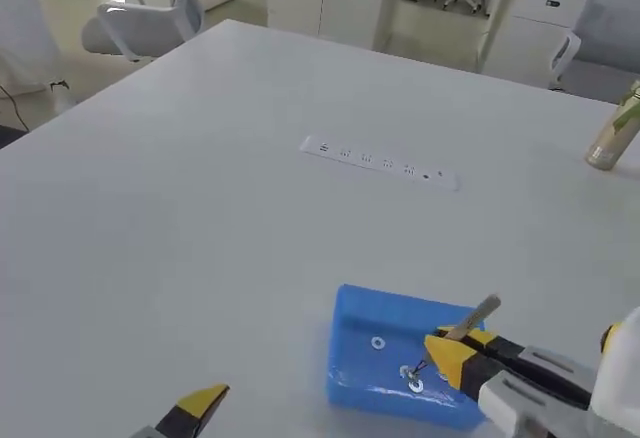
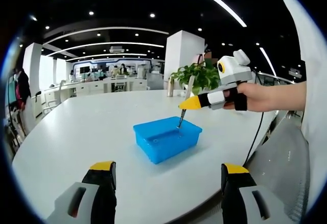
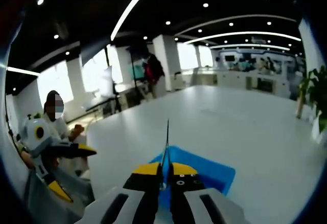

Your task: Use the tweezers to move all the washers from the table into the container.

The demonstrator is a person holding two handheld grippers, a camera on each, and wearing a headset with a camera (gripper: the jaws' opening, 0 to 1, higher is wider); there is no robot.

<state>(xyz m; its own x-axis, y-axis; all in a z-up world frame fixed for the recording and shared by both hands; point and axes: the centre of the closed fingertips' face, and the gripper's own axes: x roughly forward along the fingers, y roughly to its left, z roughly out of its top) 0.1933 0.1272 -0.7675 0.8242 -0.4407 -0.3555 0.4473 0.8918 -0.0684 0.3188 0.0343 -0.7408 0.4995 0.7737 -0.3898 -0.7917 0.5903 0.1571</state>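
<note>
Head view: your right gripper [image 1: 447,350] sits nearest, at 5 o'clock, jaws pinched on the tweezers [image 1: 478,313]. The tweezers' tips reach into the blue container [image 1: 350,308], close to a washer [image 1: 415,385]; contact cannot be confirmed. A second washer [image 1: 377,342] lies at its 10 o'clock on the container floor. Your left gripper [image 1: 205,398] enters at 7 o'clock. A power strip [image 1: 380,163] lies on the table [image 1: 150,208], at 12 o'clock from the container.

Left gripper view: the jaws stand wide apart and hold nothing. The container sits at centre, with the right gripper at its 1 o'clock.

Right gripper view: the jaws are nearly closed on the tweezers, which point to 12 o'clock over the container.
</note>
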